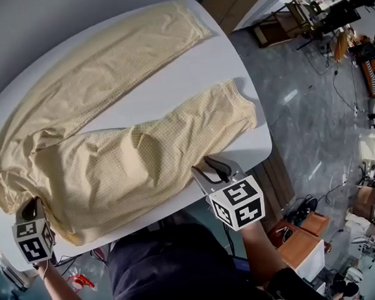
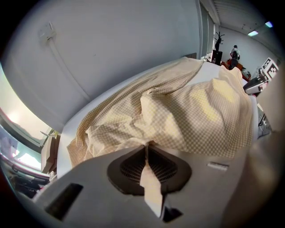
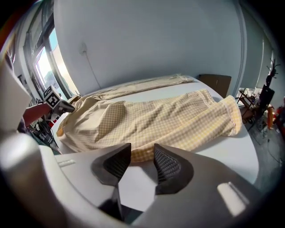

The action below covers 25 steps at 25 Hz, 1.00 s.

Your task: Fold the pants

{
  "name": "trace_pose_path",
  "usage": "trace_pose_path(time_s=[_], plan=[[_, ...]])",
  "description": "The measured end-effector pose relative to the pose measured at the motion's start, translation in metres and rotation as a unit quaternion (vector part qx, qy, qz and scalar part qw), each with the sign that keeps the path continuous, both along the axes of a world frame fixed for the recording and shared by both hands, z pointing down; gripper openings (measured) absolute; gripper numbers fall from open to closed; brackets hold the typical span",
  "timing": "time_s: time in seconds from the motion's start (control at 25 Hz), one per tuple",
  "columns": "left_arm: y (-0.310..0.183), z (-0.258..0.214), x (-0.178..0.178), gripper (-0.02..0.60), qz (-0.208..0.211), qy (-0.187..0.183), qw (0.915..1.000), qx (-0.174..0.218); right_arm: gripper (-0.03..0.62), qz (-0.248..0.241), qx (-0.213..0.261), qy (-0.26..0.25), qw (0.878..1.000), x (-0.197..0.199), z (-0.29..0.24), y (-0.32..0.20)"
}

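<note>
A: Where do we find the pants (image 1: 122,152)?
B: Spread over the white table (image 1: 187,74), legs splayed apart, waist end at our left.
A: And our claws?
B: Left claw (image 2: 146,151) is pinching cloth at the waist end. Right claw (image 3: 141,156) stands spread at the near leg's edge, pads off the cloth.

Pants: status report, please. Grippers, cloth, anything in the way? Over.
Left hand-held gripper shut on pants edge. Right hand-held gripper open, empty, by near leg. Pants spread unfolded on white table. Nothing in the way.
</note>
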<state>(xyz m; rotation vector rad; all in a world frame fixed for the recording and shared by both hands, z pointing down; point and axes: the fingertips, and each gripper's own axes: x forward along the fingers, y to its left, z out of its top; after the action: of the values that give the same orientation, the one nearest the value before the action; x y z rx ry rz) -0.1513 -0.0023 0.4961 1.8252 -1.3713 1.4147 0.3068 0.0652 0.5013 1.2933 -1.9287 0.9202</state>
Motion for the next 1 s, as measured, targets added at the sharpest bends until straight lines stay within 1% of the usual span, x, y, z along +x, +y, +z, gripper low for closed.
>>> trace_pose_path(time_s=[0.08, 0.16, 0.24, 0.4, 0.44, 0.52, 0.64, 0.76, 0.84, 1.0], plan=[[0.000, 0.001, -0.001, 0.020, 0.000, 0.000, 1.0000, 0.000, 0.151, -0.005, 0.002, 0.018, 1.000, -0.002, 0.002, -0.002], [0.001, 0.001, -0.001, 0.020, -0.001, 0.000, 1.0000, 0.000, 0.136, -0.009, 0.004, 0.034, 0.999, -0.001, 0.003, -0.003], [0.001, 0.000, 0.000, 0.020, -0.001, 0.000, 1.0000, 0.001, 0.109, -0.006, 0.006, 0.042, 0.999, 0.002, 0.003, -0.004], [0.001, -0.001, -0.001, 0.020, -0.001, 0.004, 1.0000, 0.003, 0.077, 0.000, 0.010, 0.051, 0.999, 0.005, 0.003, -0.005], [0.001, -0.002, -0.001, 0.020, -0.001, 0.005, 1.0000, 0.004, 0.065, 0.002, 0.011, 0.051, 0.999, 0.005, 0.003, -0.005], [0.001, -0.003, -0.001, 0.020, -0.002, 0.007, 1.0000, 0.006, 0.018, 0.005, 0.012, 0.052, 0.999, 0.003, 0.002, -0.006], [0.001, -0.007, -0.002, 0.020, -0.002, 0.009, 0.9999, 0.012, 0.014, 0.003, 0.012, 0.059, 0.998, 0.002, 0.001, -0.007], [0.002, -0.011, -0.002, 0.020, -0.005, 0.011, 0.9997, 0.020, 0.014, 0.007, 0.014, 0.049, 0.999, 0.002, -0.003, -0.008], [0.005, -0.014, -0.003, 0.020, -0.011, 0.012, 0.9995, 0.025, 0.012, 0.009, 0.022, 0.038, 0.999, 0.000, -0.009, -0.011], [0.009, -0.020, -0.007, 0.020, -0.029, 0.014, 0.9988, 0.038, 0.012, -0.003, 0.047, 0.031, 0.998, -0.003, -0.022, -0.020]])
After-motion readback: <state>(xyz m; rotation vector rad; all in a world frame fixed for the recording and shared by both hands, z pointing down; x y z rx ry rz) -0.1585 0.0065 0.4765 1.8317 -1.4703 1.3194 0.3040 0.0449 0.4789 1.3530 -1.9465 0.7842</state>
